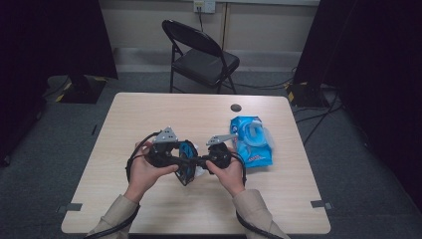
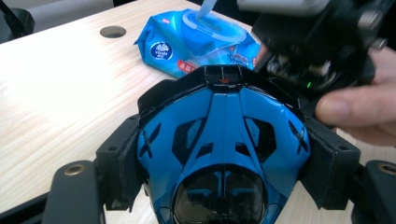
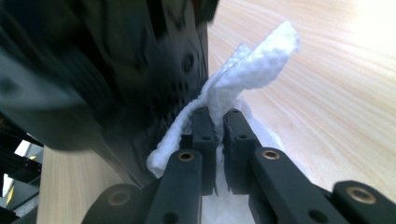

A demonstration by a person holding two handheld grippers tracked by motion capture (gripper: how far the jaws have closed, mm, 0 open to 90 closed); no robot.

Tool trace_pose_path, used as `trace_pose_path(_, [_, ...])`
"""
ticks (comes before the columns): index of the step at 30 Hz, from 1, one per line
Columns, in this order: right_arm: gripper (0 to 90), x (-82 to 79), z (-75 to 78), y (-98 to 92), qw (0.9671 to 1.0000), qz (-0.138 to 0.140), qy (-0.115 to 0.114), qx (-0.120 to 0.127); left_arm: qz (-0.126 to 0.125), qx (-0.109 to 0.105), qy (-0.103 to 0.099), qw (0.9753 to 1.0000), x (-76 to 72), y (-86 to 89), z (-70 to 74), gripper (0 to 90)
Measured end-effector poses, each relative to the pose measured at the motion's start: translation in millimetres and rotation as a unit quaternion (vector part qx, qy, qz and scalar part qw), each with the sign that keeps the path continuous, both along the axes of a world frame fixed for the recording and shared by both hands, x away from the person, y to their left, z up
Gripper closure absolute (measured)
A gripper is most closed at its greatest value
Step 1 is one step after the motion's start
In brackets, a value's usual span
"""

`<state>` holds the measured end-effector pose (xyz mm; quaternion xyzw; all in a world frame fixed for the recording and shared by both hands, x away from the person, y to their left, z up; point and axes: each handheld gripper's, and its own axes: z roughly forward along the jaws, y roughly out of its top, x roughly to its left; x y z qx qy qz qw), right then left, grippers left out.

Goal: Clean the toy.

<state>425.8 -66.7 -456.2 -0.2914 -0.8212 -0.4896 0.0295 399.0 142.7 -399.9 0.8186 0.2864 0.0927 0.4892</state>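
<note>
A blue and black toy car (image 2: 224, 140) sits clamped between the pads of my left gripper (image 2: 226, 170), nose pointing at the camera. In the high view both hands hold the grippers close together over the table's middle, the left gripper (image 1: 183, 162) gripping the car (image 1: 187, 155). My right gripper (image 3: 217, 128) is shut on a white wet wipe (image 3: 252, 65), which is pressed against the car's dark underside (image 3: 116, 70). The wipe (image 1: 200, 172) peeks out below the car. A hand (image 2: 359, 109) holding the right gripper is close behind the car.
A blue pack of wet wipes (image 1: 254, 140) lies right of the grippers, its lid flap open (image 2: 205, 9). A round cable hole (image 1: 236, 107) is near the table's far edge. A black folding chair (image 1: 199, 55) stands beyond the table.
</note>
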Motion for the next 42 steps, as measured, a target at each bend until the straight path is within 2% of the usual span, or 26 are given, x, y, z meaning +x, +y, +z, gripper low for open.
trace_pose_path(6, [85.1, -0.7, -12.4, -2.5, 0.9999, 0.0, 0.009, -0.012, 0.004, -0.005, -0.005, 1.0, -0.5, 3.9, 4.6, 25.7])
trace_pose_path(11, [84.8, 2.1, -20.0, -17.5, 0.9995, -0.02, 0.012, -0.023, 0.011, -0.006, -0.002, 0.9999, 0.5, 8.2, 3.4, 25.7])
trace_pose_path(20, [84.9, 6.3, -14.5, -49.7, 0.9977, -0.058, 0.003, -0.034, 0.022, 0.011, 0.005, 0.9997, -0.4, 20.4, 2.1, 25.7])
trace_pose_path(23, [84.9, 5.4, -12.3, -58.1, 0.9971, -0.067, -0.001, -0.037, 0.029, 0.009, 0.007, 0.9995, -2.2, 27.4, 1.7, 25.7])
trace_pose_path(33, [84.8, 4.5, -8.4, -78.3, 0.9947, -0.093, -0.012, -0.041, 0.062, 0.03, 0.014, 0.9976, -8.2, 65.1, -2.7, 25.7])
trace_pose_path(37, [84.8, 3.9, -8.1, -81.3, 0.9943, -0.095, -0.016, -0.044, 0.077, 0.047, 0.016, 0.9958, -8.2, 83.0, -2.4, 25.8])
trace_pose_path(42, [84.8, 4.3, -11.1, -84.1, 0.994, -0.098, -0.013, -0.046, 0.094, 0.055, 0.019, 0.9939, -9.4, 101.1, -2.6, 25.7])
